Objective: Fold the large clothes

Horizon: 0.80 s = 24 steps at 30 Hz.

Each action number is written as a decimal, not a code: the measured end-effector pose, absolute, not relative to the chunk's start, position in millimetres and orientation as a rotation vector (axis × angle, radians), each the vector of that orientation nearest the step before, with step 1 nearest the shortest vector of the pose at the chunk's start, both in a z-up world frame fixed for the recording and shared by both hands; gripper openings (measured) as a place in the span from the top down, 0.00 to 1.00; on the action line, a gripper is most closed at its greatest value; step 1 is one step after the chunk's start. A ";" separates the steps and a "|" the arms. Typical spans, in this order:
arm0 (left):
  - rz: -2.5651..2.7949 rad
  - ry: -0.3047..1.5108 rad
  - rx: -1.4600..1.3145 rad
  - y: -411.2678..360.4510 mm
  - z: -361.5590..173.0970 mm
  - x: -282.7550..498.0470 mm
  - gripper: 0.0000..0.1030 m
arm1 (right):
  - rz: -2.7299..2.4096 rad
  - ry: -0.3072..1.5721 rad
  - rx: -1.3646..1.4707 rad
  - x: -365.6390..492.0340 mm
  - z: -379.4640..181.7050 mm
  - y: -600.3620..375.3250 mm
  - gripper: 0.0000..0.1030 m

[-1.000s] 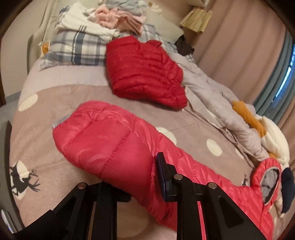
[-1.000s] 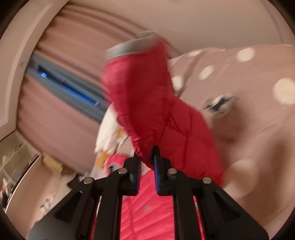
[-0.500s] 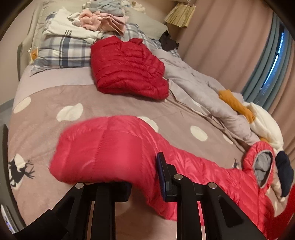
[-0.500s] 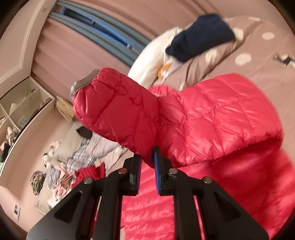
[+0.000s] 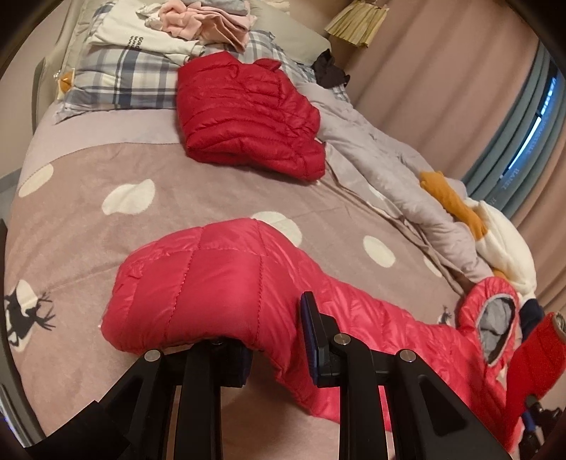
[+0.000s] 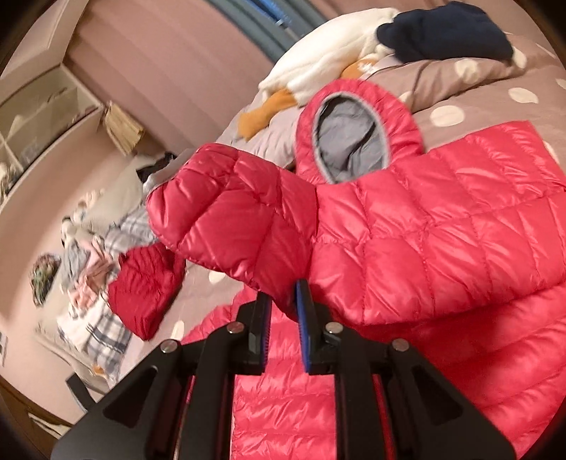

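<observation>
A bright red puffer jacket [image 5: 371,318] with a grey-lined hood [image 5: 495,318] lies across the dotted bed cover [image 5: 106,170]. My left gripper [image 5: 279,348] is shut on one sleeve [image 5: 198,283], which bulges up and over the finger on the left. In the right wrist view my right gripper [image 6: 283,304] is shut on the other sleeve [image 6: 230,212], held raised over the jacket's body [image 6: 442,230], just below the hood [image 6: 353,134]. That raised sleeve also shows at the left wrist view's right edge [image 5: 541,350].
A folded darker red jacket [image 5: 247,113] lies near the plaid pillow [image 5: 123,74], which carries a pile of clothes [image 5: 198,21]. A grey duvet [image 5: 389,159], a white and orange plush [image 5: 495,230] and a navy garment [image 6: 445,32] line the curtain side.
My right gripper has swung its sleeve a long way across, from the curtain side to above the jacket's body by the hood. The left sleeve has drawn in slightly, bunching over the left gripper.
</observation>
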State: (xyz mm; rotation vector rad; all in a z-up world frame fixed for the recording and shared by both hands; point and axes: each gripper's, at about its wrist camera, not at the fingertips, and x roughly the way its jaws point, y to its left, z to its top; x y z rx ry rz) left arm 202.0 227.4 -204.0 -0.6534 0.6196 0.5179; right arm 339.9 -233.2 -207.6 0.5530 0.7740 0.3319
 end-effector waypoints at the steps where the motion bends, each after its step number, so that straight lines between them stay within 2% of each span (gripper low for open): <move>1: 0.529 0.625 -0.654 229.4 -204.7 201.5 0.78 | 0.333 0.786 0.530 342.2 -211.4 -226.4 0.84; 4: 0.524 0.636 -0.667 232.3 -207.4 201.8 0.78 | 0.330 0.826 0.489 347.1 -222.6 -212.3 0.82; 13: 0.525 0.646 -0.637 229.4 -205.4 204.2 0.78 | 0.357 0.860 0.513 352.6 -227.5 -212.2 0.57; 17: 0.525 0.650 -0.637 229.9 -205.9 204.4 0.78 | 0.373 0.833 0.453 344.5 -215.9 -205.0 0.43; 24: 0.524 0.647 -0.633 229.8 -205.6 204.6 0.78 | 0.200 0.735 0.285 333.7 -191.0 -228.8 0.30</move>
